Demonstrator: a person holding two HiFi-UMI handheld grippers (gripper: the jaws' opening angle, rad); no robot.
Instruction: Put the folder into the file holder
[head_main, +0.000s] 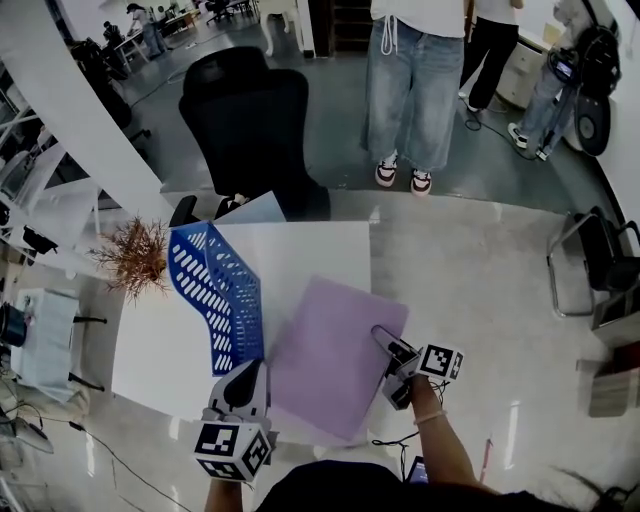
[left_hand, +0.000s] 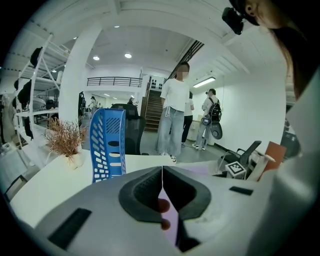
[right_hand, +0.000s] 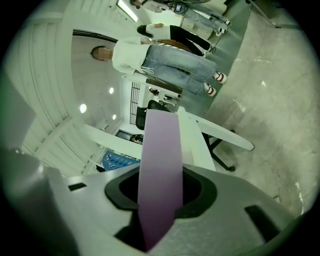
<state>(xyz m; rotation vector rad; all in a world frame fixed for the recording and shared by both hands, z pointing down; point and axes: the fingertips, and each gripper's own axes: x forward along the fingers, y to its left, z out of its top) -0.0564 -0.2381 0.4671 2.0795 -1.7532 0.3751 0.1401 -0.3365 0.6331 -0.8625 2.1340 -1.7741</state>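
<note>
A purple folder (head_main: 335, 355) lies slanted over the near right part of the white table (head_main: 320, 250), its near corner past the table's edge. A blue slotted file holder (head_main: 215, 285) stands to its left. My left gripper (head_main: 248, 378) is at the folder's near left edge; in the left gripper view its jaws (left_hand: 161, 192) are shut on the thin folder (left_hand: 169, 220) edge, with the file holder (left_hand: 107, 142) ahead to the left. My right gripper (head_main: 398, 372) is at the folder's right edge. In the right gripper view (right_hand: 160, 195) the folder (right_hand: 160, 150) runs between the jaws with dark gaps on both sides.
A dried plant (head_main: 135, 255) stands at the table's left edge beside the holder. A black office chair (head_main: 250, 120) is behind the table. People (head_main: 410, 90) stand on the floor beyond it. Another chair (head_main: 600, 260) stands at the right.
</note>
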